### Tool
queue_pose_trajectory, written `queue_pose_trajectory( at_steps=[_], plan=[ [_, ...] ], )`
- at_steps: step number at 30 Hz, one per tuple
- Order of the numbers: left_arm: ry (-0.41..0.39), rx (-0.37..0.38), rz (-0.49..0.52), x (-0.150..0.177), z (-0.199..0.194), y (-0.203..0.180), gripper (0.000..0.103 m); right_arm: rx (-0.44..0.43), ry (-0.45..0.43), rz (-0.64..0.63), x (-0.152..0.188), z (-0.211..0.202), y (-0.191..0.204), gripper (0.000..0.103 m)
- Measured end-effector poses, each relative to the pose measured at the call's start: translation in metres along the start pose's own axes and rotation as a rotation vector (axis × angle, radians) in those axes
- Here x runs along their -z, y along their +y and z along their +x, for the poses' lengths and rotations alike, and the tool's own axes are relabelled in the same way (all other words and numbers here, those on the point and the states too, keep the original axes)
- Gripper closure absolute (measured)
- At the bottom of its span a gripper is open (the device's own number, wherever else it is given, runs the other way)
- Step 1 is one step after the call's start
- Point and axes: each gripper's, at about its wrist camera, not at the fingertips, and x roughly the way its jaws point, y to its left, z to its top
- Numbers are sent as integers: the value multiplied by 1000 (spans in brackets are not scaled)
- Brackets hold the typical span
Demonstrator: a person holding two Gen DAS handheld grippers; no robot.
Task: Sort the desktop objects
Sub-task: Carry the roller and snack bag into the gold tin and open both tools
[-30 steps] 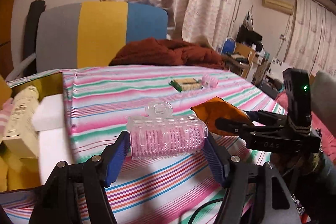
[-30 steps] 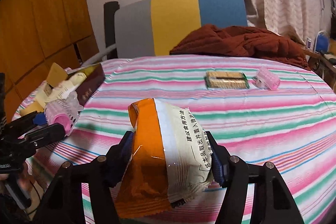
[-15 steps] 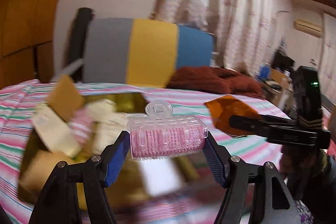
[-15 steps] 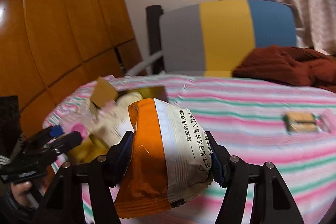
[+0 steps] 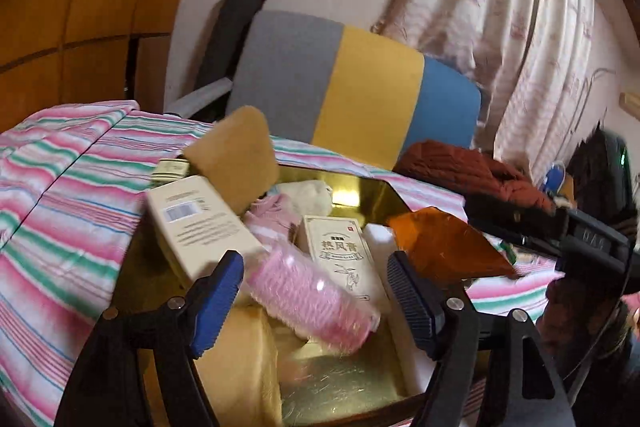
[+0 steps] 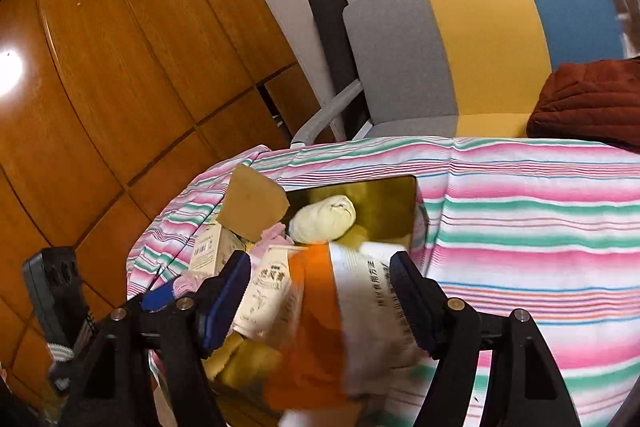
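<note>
Motion blur smears both released items. The pink hair roller [image 5: 310, 297] lies tilted between the fingers of the left hand-held gripper [image 5: 316, 301], touching neither blue pad; the jaws stand wide apart and grip nothing. The orange-and-white snack packet [image 6: 340, 323] sits between the spread fingers of the right hand-held gripper [image 6: 320, 301], also clear of the pads as far as the blur allows; its lower edge is cut off by the frame. Its printed Chinese text is too smeared to read.

Just ahead of and below both grippers: a gold-lined box [image 5: 360, 189] on the striped counter cloth [image 6: 520, 227]. Contents: a cream carton [image 5: 340, 259] printed 热风膏, lying just beyond the roller; a second cream carton [image 5: 196, 223] with a barcode label, small print illegible, ahead-left of the left gripper; a tan sponge-like block [image 5: 236, 159] propped at the far-left rim; a rolled pale-yellow cloth [image 6: 324, 219] toward the far wall; pink fabric [image 5: 272, 215] partly buried between them. The yellow items at the near end are mostly hidden behind the gripper arms.

Beyond the counter: a grey-yellow-blue chair [image 6: 480, 47].
</note>
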Motion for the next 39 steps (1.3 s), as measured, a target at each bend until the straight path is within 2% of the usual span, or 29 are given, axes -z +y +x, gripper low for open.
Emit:
queue_pose_trajectory(
  at_steps=[8, 10, 17, 22, 27, 34, 36, 39],
  plan=[
    [-48, 4, 0, 8, -18, -8, 27, 20, -47, 87, 12, -39, -38, 28],
    [-53, 25, -1, 10, -23, -14, 27, -14, -39, 137, 13, -40, -46, 25],
    [-47, 32, -2, 13, -28, -16, 27, -202, 97, 131, 24, 1, -14, 20],
    [-43, 37, -2, 15, -32, -17, 27, -273, 138, 117, 17, 41, 6, 20],
    [-39, 42, -3, 17, -36, -19, 27, -248, 136, 82, 21, 37, 3, 20],
    [-13, 93, 38, 21, -29, -44, 27, -136, 38, 124, 38, -35, -57, 15],
    [-2, 112, 62, 21, -26, -56, 27, -77, 6, 142, 42, -57, -77, 14],
    [15, 138, 97, 22, -23, -73, 27, 88, -29, 159, 50, -90, -114, 14]
  ],
)
